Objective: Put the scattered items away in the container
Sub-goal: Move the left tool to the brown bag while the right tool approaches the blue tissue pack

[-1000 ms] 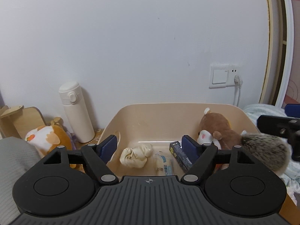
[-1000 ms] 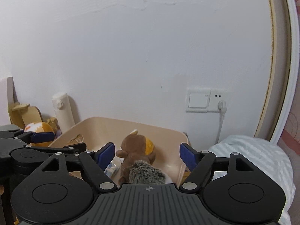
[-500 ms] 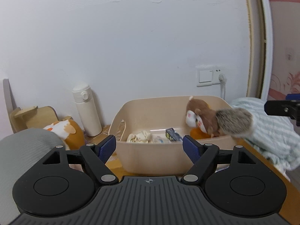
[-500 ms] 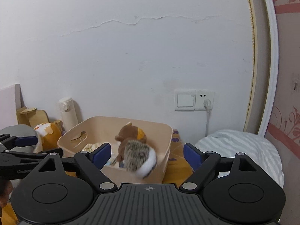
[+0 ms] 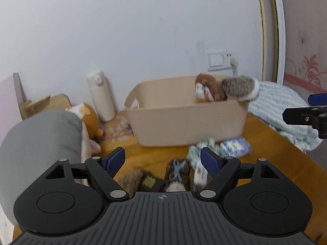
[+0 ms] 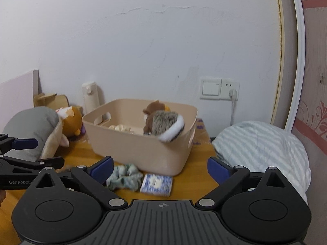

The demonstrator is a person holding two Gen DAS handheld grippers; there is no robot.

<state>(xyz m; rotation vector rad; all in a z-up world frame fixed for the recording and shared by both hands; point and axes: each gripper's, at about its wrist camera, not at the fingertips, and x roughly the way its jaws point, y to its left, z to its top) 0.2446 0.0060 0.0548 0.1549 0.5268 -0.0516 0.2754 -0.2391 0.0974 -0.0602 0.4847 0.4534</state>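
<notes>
Fingers (image 6: 218,172) apart, hedgehog plush (image 6: 167,125) beyond

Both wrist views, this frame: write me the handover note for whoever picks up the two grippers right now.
Left gripper: open, nothing held, above small plush items on the wooden table.
Right gripper: jaws opening, nothing between them.
Bin: beige, by the wall. Already holds a brown plush, a cream cloth bundle and a hedgehog plush that leans over the bin's right rim.
Left to do: the green socks and blue tissue pack in front of the bin, and the small plush items under the left gripper. The orange plush lies left of the bin.
</notes>
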